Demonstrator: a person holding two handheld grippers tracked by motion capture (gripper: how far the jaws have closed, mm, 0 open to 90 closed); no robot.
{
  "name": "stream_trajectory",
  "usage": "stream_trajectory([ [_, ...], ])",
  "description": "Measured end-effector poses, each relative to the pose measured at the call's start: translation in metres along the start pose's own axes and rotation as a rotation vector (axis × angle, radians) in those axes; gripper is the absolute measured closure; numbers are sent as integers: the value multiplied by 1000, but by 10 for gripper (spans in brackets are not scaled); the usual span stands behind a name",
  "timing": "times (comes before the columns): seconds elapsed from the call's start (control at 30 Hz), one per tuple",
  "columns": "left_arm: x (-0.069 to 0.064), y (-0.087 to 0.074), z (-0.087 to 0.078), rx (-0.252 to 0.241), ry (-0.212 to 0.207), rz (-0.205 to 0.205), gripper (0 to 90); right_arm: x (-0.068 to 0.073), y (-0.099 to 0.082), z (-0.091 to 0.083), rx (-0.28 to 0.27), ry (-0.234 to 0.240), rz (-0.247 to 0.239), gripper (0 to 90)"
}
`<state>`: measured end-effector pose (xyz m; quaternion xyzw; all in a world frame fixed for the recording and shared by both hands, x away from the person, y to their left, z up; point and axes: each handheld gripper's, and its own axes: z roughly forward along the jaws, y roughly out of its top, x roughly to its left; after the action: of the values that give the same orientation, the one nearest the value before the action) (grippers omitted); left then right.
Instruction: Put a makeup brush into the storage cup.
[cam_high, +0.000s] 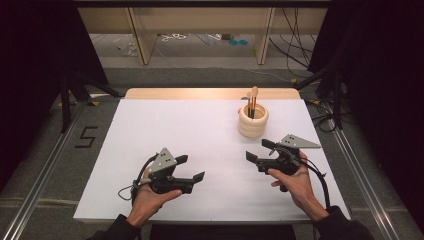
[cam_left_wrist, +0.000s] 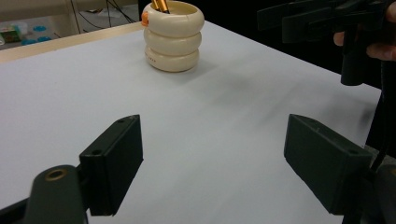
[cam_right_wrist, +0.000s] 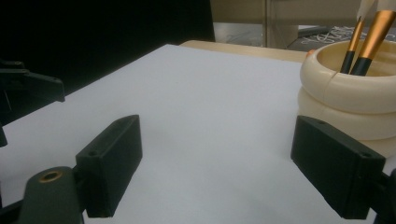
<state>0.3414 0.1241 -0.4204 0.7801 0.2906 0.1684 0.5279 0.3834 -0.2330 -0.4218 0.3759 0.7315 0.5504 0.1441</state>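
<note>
Grippers, two, hand-held, jaws spread and empty, over white table (cam_high: 150, 130).
High view: left gripper (cam_high: 192, 168) at 7 o'clock, right gripper (cam_high: 260, 151) at 4 o'clock, cream ringed holder (cam_high: 252, 121) with brushes (cam_high: 252, 100) at 1 o'clock, just beyond the right gripper. Left gripper view: holder (cam_left_wrist: 173, 39) at 11 o'clock, right gripper (cam_left_wrist: 299, 18) at 1 o'clock. Right gripper view: holder (cam_right_wrist: 348, 95) at 3 o'clock beside the right-hand jaw; brushes (cam_right_wrist: 369, 39) stand inside.
</note>
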Motion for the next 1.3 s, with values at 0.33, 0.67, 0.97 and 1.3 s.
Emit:
stream_trajectory([
  [0.33, -1, 0, 0, 0, 0, -11, 196, 4, -10, -7, -7, 9, 8, 164],
  [0.67, 3, 0, 2, -3, -15, 43, 195, 8, -16, -15, 13, -13, -23, 161],
  [0.97, -1, -1, 1, 3, 0, -6, 195, 10, -21, -24, 19, -29, -16, 162],
  [1.3, -1, -1, 1, 4, -2, -6, 196, 10, -24, -26, -6, -30, -26, 161],
])
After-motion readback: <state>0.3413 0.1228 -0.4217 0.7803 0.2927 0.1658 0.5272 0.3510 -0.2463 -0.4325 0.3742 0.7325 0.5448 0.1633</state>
